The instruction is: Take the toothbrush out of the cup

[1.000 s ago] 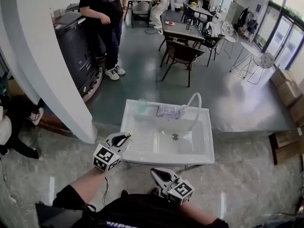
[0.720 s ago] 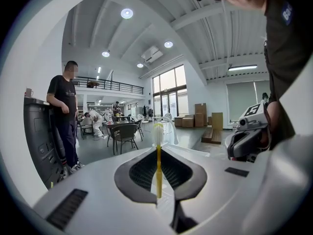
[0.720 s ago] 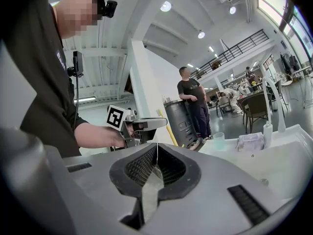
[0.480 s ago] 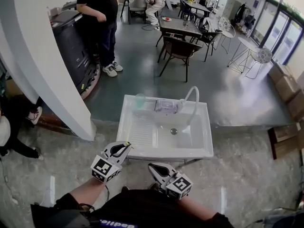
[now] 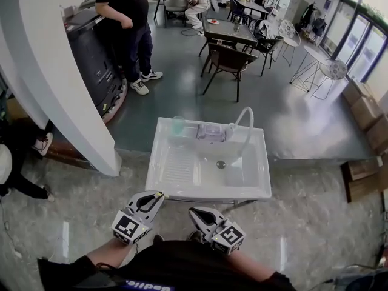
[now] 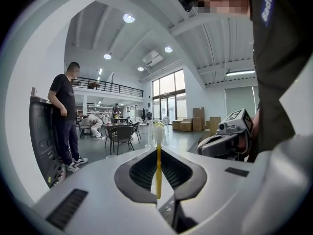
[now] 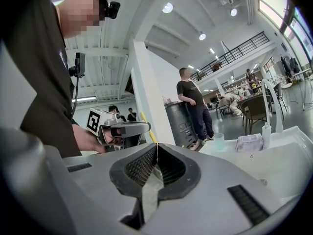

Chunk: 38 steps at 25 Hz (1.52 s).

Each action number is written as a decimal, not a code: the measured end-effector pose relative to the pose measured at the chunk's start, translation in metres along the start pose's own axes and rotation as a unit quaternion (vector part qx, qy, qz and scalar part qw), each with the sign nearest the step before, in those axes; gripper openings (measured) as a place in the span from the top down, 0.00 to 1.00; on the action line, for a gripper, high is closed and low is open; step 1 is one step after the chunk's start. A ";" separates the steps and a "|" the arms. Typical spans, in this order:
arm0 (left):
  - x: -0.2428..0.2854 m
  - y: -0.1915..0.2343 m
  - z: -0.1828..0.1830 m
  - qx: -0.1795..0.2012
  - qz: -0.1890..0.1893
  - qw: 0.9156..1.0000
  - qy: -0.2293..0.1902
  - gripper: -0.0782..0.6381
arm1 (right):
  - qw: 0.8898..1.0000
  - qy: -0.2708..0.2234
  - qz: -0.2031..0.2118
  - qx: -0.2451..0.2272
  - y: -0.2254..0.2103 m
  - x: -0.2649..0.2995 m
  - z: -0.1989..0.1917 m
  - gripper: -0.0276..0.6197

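— Where is the toothbrush?
— In my left tongs (image 5: 153, 199). They are clamped on the handle of the yellow toothbrush with the white bristle head (image 6: 158, 170). It stands upright between them, with the bristles at 12 o'clock above the tips.
— And the cup?
— The pale green translucent cup (image 5: 177, 125) stands on the back ledge of the white plastic sink (image 5: 254, 190), at about 11 o'clock from the drain hole (image 5: 220, 163). It is well apart from the toothbrush. My left tongs hover on my side of the sink's near rim, roughly at 6 o'clock of the cup.
— Your right tongs?
— My right tongs (image 7: 157, 148) are pressed tip to tip with nothing between them. They sit at 3 o'clock of the left ones, near them.
— Anything else nearby?
— A white curved hose tap (image 5: 245, 126) rises from the right part of the ledge. A person in black clothes (image 5: 124, 17) stands across the floor at 11 o'clock.
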State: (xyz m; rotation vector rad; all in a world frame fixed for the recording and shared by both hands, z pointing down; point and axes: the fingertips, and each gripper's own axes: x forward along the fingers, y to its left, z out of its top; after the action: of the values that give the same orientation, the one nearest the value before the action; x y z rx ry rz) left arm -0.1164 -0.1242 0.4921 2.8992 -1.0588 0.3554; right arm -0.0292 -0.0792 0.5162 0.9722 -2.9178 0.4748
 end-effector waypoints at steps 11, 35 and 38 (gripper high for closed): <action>-0.007 -0.045 0.001 -0.001 -0.036 0.999 0.003 0.85 | 1.000 -0.008 0.002 -0.020 0.006 -0.003 -0.001 0.94; -0.014 -0.074 0.000 -0.011 -0.062 0.998 -0.002 0.85 | 0.999 -0.002 0.012 -0.041 0.022 -0.004 -0.004 0.94; -0.015 -0.075 0.000 -0.010 -0.062 0.998 -0.001 0.85 | 0.999 -0.003 0.010 -0.043 0.022 -0.005 -0.003 0.94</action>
State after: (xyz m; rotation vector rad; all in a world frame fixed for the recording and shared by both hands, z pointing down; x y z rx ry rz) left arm -0.0802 -0.0571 0.4924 2.9300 -0.8718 0.3357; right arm -0.0388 -0.0587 0.5127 0.9351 -2.9293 0.3451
